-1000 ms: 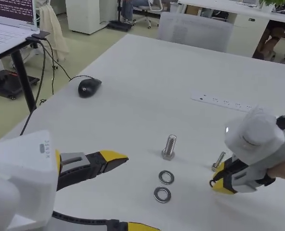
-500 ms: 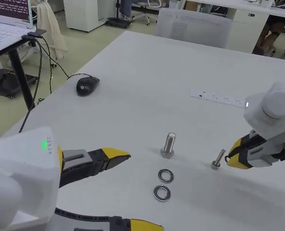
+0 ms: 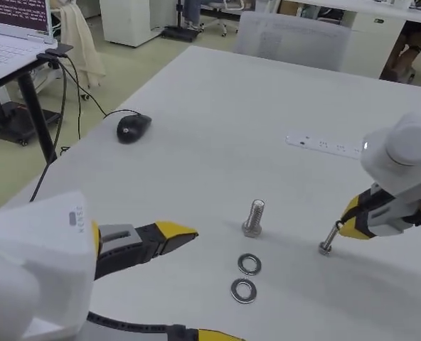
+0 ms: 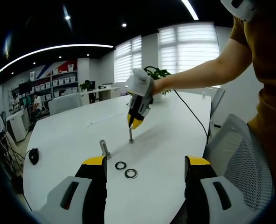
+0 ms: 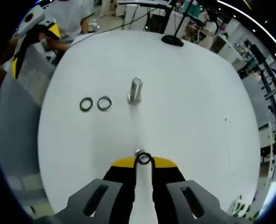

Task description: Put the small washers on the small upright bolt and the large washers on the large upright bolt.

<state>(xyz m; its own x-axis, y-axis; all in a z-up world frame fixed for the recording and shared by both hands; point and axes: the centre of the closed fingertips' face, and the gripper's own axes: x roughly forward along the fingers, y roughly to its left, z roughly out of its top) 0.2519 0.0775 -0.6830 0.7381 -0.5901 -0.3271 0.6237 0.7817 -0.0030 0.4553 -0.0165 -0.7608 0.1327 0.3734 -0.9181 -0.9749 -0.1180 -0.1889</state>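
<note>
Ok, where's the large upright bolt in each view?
Head view: large bolt right of centre, lower half.
Left gripper view: large bolt left of centre, above the left-hand jaw.
Right gripper view: large bolt upper middle.
Shared landmark: black mouse.

**Bolts and washers: status**

Large bolt (image 3: 252,217): silver, threaded, upright on its hex head, toward the table's near edge. Two large washers lie flat just nearer that edge, far washer (image 3: 249,265) and near washer (image 3: 243,290), close but apart. Small bolt (image 3: 329,240): head down, leaning slightly. Small washer (image 5: 144,158) is at its tip, pinched by the right gripper (image 3: 351,226).
</note>
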